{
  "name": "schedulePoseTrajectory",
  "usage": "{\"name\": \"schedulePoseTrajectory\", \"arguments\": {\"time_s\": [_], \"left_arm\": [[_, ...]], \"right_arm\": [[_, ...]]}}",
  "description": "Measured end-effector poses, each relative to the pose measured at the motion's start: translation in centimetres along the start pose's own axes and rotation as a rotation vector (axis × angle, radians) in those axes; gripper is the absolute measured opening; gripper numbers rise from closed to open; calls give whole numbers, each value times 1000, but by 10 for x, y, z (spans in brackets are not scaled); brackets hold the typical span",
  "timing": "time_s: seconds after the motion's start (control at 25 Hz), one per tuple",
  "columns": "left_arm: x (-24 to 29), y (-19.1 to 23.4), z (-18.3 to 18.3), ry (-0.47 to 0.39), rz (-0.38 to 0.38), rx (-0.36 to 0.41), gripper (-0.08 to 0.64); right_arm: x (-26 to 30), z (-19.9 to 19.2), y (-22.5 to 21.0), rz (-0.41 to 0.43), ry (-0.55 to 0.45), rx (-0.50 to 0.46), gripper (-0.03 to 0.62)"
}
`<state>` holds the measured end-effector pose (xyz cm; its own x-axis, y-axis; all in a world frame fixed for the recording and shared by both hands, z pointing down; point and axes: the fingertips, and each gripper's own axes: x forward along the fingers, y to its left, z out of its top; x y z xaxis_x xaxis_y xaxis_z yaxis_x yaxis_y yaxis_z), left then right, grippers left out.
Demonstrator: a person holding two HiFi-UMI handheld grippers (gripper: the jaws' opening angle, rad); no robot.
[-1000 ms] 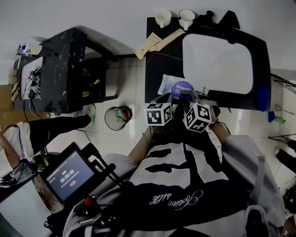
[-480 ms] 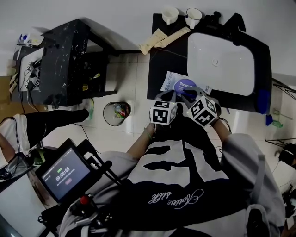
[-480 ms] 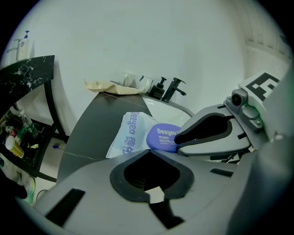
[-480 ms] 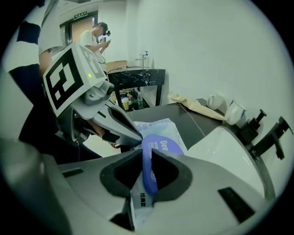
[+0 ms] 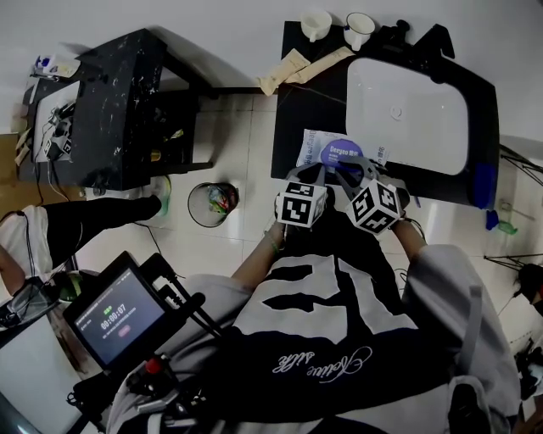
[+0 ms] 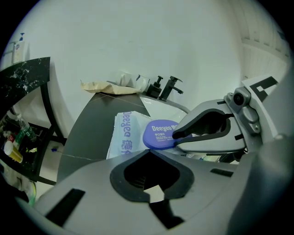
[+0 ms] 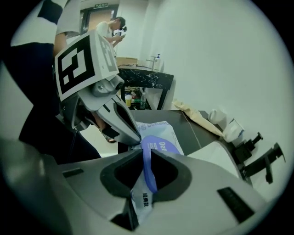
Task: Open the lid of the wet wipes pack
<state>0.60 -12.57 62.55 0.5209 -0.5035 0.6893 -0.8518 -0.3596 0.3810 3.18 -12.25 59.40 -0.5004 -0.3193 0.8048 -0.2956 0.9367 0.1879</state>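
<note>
Seen from above, a black marble-topped table (image 5: 119, 93) fills the upper left of the frame. At lower left, a small screen (image 5: 114, 320) shows a timer. A round waste bin (image 5: 212, 205) stands on the pale tiled floor at centre left.

Right of the bin, at upper centre, is a dark desk (image 5: 293, 110). Tan paper packets (image 5: 293, 69) lie near its back left corner, and two white cups (image 5: 316, 24) stand behind them.

The wet wipes pack (image 5: 316, 144) lies flat on the desk near its front edge, just left of the basin. Its round blue lid (image 5: 342, 153) sits toward the pack's right end.

The person, in a dark top with white print, fills the lower centre and holds both grippers close together over the pack's near edge.

The left gripper (image 5: 312, 172) meets the pack at its near left edge. In the left gripper view its jaws are clenched together, with a pale scrap of the pack's wrapper between them.

The right gripper (image 5: 346, 172) sits just beside it, on the lid. In the right gripper view its jaws are clamped on the blue lid, seen edge-on, with a strip of printed wrapper below it.

A white sink basin (image 5: 407, 110) is set into the desk's right half. A black tap (image 5: 397, 34) stands behind it.
</note>
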Motion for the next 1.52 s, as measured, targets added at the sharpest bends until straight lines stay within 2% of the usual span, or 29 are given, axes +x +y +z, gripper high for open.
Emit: {"name": "schedulePoseTrajectory", "arguments": {"time_s": [0.4, 0.6, 0.72, 0.88, 1.2, 1.28, 1.52], "left_arm": [[1, -2, -1, -8, 3, 22, -2], [1, -1, 0, -13, 11, 31, -2], [2, -2, 1, -16, 12, 36, -2], [-3, 0, 2, -21, 14, 42, -2], [-10, -13, -5, -25, 3, 53, -2], [-9, -10, -2, -25, 5, 50, -2], [-8, -9, 1, -27, 9, 50, -2]], "right_arm": [[1, 2, 0, -21, -8, -197, 54], [0, 6, -1, -22, -31, -231, 54], [-12, 25, -12, -71, -116, -214, 26], [-25, 54, -43, -142, -178, -134, 23], [-33, 59, -80, -218, -182, -77, 23], [-25, 58, -95, -232, -174, -57, -2], [-1, 47, -127, -227, -125, 12, -2]]}}
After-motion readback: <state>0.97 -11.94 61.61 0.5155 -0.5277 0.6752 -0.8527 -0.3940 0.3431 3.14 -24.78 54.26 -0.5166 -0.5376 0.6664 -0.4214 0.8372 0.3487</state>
